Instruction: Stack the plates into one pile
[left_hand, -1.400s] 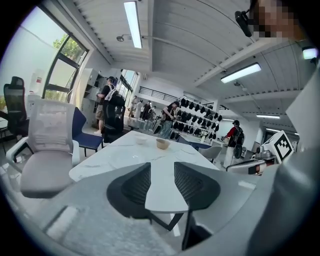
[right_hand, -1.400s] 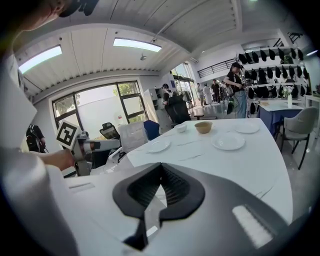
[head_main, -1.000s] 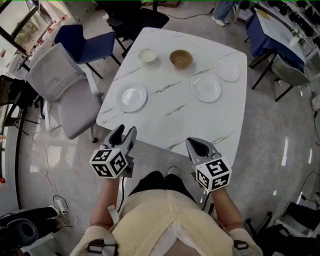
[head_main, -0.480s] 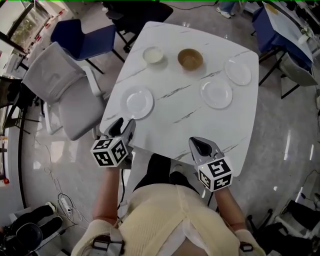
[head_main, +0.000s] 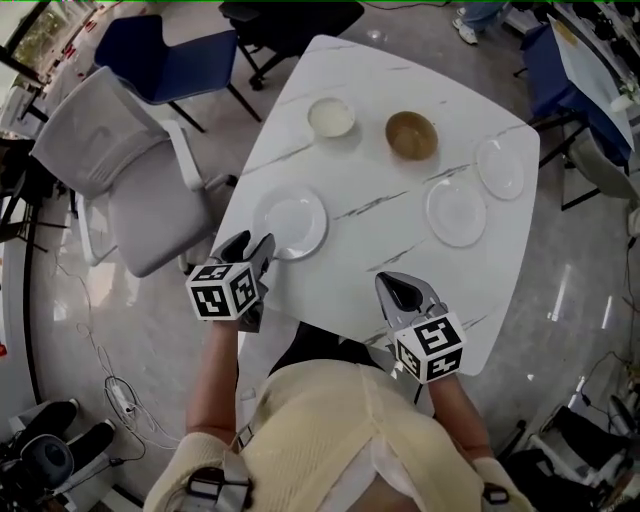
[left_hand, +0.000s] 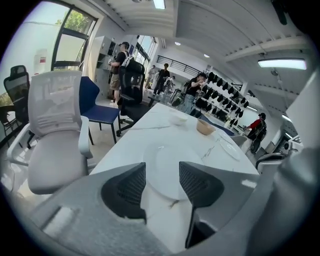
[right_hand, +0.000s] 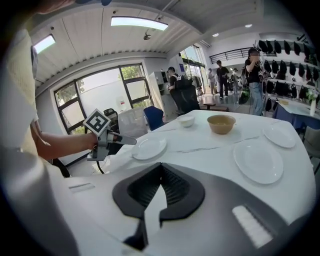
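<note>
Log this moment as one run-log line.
left gripper: open, facing left plate | right gripper: shut, empty | middle plate, right plate: apart, unstacked

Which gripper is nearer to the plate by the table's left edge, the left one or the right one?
Left. The left gripper hangs just short of that plate, jaws apart; the right gripper is shut, well off to the plate's right.

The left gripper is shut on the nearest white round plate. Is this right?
Not quite. The left gripper is open: its jaws stand apart and do not grip the nearest white round plate. The left gripper view shows this.
</note>
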